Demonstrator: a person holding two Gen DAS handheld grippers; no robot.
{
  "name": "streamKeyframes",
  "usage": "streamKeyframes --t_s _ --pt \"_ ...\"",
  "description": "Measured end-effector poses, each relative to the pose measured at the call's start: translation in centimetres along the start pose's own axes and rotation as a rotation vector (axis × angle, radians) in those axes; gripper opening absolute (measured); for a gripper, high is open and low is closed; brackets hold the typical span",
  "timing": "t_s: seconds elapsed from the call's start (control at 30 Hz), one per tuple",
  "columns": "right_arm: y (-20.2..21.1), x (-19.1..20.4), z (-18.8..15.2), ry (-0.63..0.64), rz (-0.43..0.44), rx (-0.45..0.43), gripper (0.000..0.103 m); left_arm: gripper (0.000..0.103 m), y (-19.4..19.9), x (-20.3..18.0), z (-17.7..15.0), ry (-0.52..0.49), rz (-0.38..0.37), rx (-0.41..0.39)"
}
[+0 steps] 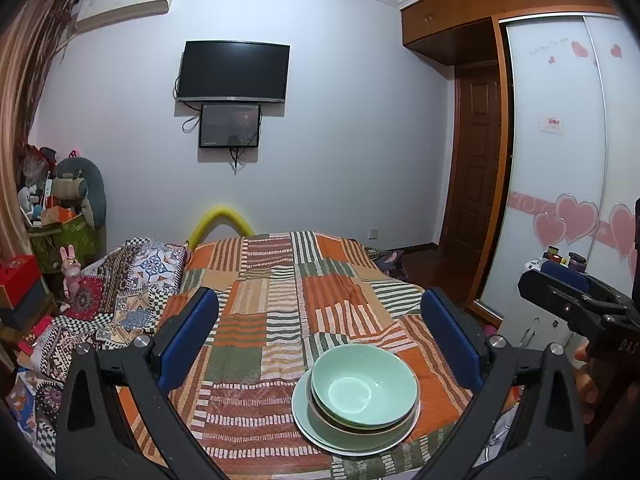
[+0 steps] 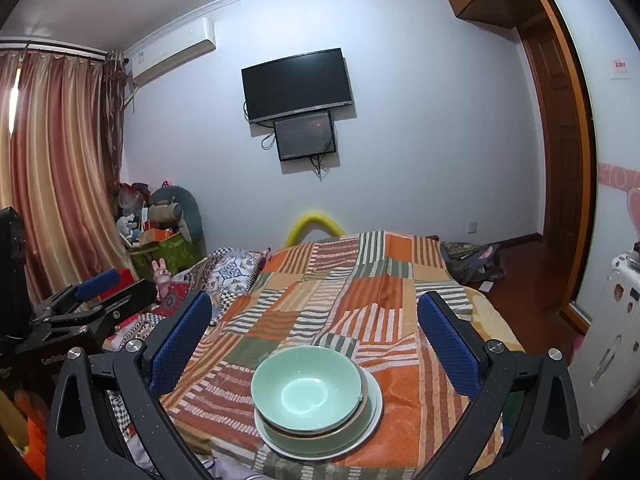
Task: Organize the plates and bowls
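Now | left gripper (image 1: 320,320): jaws spread wide, nothing between its blue pads | right gripper (image 2: 314,320): jaws spread wide, nothing held | green bowl (image 1: 365,386): stacked in a shallower dish on a pale plate (image 1: 316,428), near the striped bedspread's (image 1: 280,280) near edge, clear of both grippers' pads

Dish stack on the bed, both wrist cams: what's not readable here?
- How many dishes sit under the top bowl: both views show only rims between it and the plate; the bowl covers the rest.
- Plate's middle: hidden by the dishes on it, both views.
- Small items on the white cabinet: left view, too small, partly behind the right tool.
- Small wall screen: its picture is too dim.
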State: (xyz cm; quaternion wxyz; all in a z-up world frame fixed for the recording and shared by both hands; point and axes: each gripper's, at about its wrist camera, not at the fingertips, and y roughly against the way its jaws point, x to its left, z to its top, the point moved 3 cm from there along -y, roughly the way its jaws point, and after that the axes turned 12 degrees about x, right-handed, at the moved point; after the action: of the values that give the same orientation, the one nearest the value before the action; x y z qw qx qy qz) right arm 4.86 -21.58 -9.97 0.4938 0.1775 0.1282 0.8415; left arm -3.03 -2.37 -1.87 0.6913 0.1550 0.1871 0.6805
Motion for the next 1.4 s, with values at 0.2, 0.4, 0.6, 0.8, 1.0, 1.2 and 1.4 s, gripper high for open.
streamKeyframes --t_s 0.2,0.4,0.6,0.8,1.0,1.2,1.4 --pt "0.62 0.19 -0.02 0.006 0.002 -0.01 0.103 0.103 0.35 -0.31 -0.1 -0.01 0.003 -0.015" --pt "0.74 0.23 0.04 0.011 0.008 -0.012 0.103 0.103 0.39 -0.46 -0.16 -0.016 0.003 -0.018" --pt "0.8 0.13 0.18 0.012 0.009 -0.015 0.103 0.103 0.4 -0.45 -0.16 -0.015 0.002 -0.018" --pt "0.82 0.18 0.23 0.012 0.011 -0.012 0.103 0.103 0.36 -0.49 -0.16 -0.017 0.0 -0.016" --pt "0.86 0.15 0.15 0.013 0.012 -0.015 0.103 0.103 0.36 -0.53 -0.16 -0.019 -0.002 -0.017" --pt "0.98 0.2 0.13 0.011 0.015 -0.01 0.103 0.103 0.32 -0.63 -0.22 -0.02 -0.001 -0.013" --pt "0.93 0.18 0.16 0.011 0.015 -0.007 0.103 0.103 0.18 -0.77 -0.34 -0.02 -0.007 -0.008"
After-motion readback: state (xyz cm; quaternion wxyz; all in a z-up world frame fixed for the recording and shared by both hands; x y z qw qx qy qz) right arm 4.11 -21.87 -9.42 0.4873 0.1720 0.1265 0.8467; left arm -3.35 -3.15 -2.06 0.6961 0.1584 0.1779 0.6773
